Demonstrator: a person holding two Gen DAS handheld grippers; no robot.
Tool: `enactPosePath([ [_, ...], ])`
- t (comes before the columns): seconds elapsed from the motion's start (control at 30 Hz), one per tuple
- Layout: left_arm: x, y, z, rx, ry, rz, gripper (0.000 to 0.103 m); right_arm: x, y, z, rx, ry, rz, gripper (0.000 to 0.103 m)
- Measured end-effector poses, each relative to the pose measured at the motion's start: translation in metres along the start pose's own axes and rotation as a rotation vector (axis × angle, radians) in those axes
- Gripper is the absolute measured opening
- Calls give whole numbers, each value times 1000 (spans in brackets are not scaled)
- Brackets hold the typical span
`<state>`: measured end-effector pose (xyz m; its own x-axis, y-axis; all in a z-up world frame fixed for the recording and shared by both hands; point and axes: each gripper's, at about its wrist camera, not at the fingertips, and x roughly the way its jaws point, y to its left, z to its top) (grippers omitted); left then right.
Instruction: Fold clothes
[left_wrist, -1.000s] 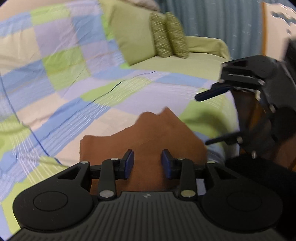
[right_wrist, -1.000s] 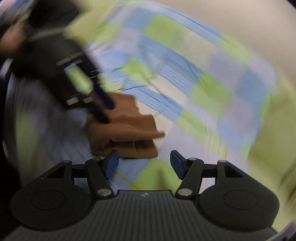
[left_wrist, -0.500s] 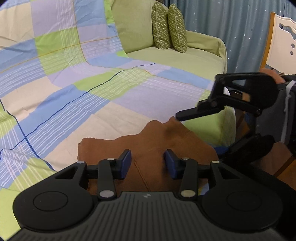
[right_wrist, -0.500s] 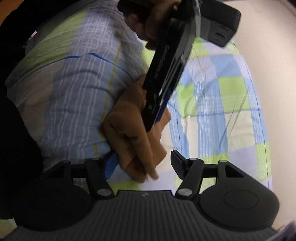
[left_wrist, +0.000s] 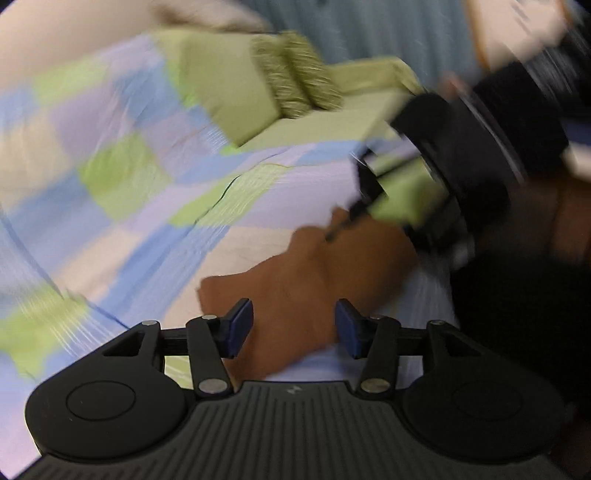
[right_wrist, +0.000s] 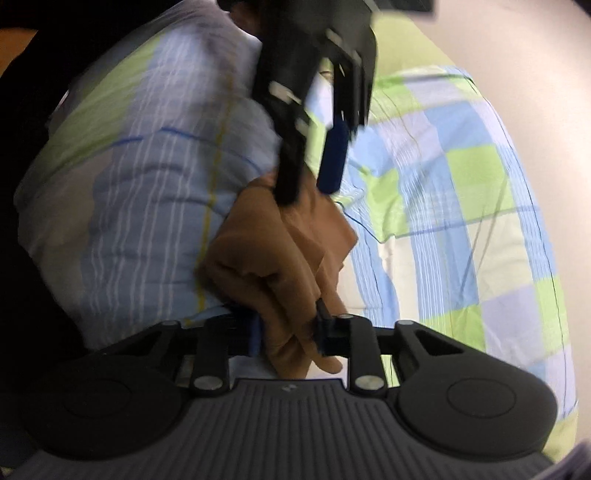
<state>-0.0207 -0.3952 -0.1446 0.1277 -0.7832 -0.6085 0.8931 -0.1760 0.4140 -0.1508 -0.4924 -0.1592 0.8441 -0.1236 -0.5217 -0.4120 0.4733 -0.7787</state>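
A brown cloth lies folded and bunched on the checked bedspread. My left gripper hovers low over its near part, and its jaws are opening with the pads clear of the fabric. In the right wrist view the brown cloth runs from the left gripper at its far end down to my right gripper. The right jaws are closing and pinch the cloth's near edge between the pads. The left wrist view shows the right gripper as a blur at the cloth's far right corner.
The blue, green and lilac bedspread covers the bed. A green cushion and two patterned pillows lie at the back before a blue curtain. A person's dark clothing fills the right side.
My right jaws have closed from wide apart onto the cloth's near edge. The left jaws have spread a little. Both views have rolled, and the left view has blurred.
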Motion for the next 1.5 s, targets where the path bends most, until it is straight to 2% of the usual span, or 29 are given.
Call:
enactPosePath([
  [0.03, 1, -8, -2, 83, 28, 21, 54, -3, -7, 6, 59, 6, 4, 20],
  [0.1, 5, -16, -5, 168, 52, 49, 54, -7, -14, 12, 130, 20, 8, 20],
  [0.2, 14, -22, -4, 254, 41, 96, 54, -16, -31, 23, 216, 44, 14, 20],
  [0.3, 25, -24, -2, 323, 24, 125, 54, -21, -30, 34, 190, 63, 21, 20],
  [0.4, 37, -23, -1, 375, 17, 112, 54, -22, -29, 39, 184, 79, 31, 20],
  [0.43, 40, -20, -1, 365, 27, 98, 51, -21, -29, 39, 188, 82, 33, 20],
  [0.5, 47, -12, 0, 326, 50, 72, 32, -22, -29, 42, 229, 85, 45, 20],
  [0.53, 49, -7, -1, 300, 57, 66, 32, -30, -28, 41, 249, 84, 50, 20],
  [0.57, 49, -5, -1, 288, 58, 63, 25, -35, -27, 41, 266, 80, 55, 19],
  [0.6, 47, -2, -2, 271, 54, 63, 23, -40, -26, 42, 283, 76, 59, 19],
  [0.73, 33, 4, -3, 316, 28, 126, 22, -41, -26, 45, 291, 58, 54, 18],
  [0.83, 20, 22, -2, 353, 16, 181, 22, -47, -30, 59, 298, 24, 12, 17],
  [0.9, 18, 34, -5, 378, 32, 200, 22, -47, -31, 71, 299, 6, -15, 17],
  [1.03, 18, 46, -30, 404, 122, 206, 23, -29, -26, 98, 273, -17, -60, 17],
  [1.1, 22, 47, -45, 388, 175, 196, 27, -6, -15, 114, 287, -30, -21, 17],
  [1.17, 27, 47, -62, 366, 219, 188, 27, 10, -5, 122, 298, -35, 23, 17],
  [1.27, 23, 49, -72, 277, 188, 213, 28, 24, 13, 132, 295, -40, 76, 18],
  [1.4, 11, 48, -75, 266, 201, 246, 34, 19, 17, 134, 306, -22, 75, 20],
  [1.5, -6, 52, -80, 217, 233, 277, 36, 2, 16, 129, 328, -18, 77, 20],
])
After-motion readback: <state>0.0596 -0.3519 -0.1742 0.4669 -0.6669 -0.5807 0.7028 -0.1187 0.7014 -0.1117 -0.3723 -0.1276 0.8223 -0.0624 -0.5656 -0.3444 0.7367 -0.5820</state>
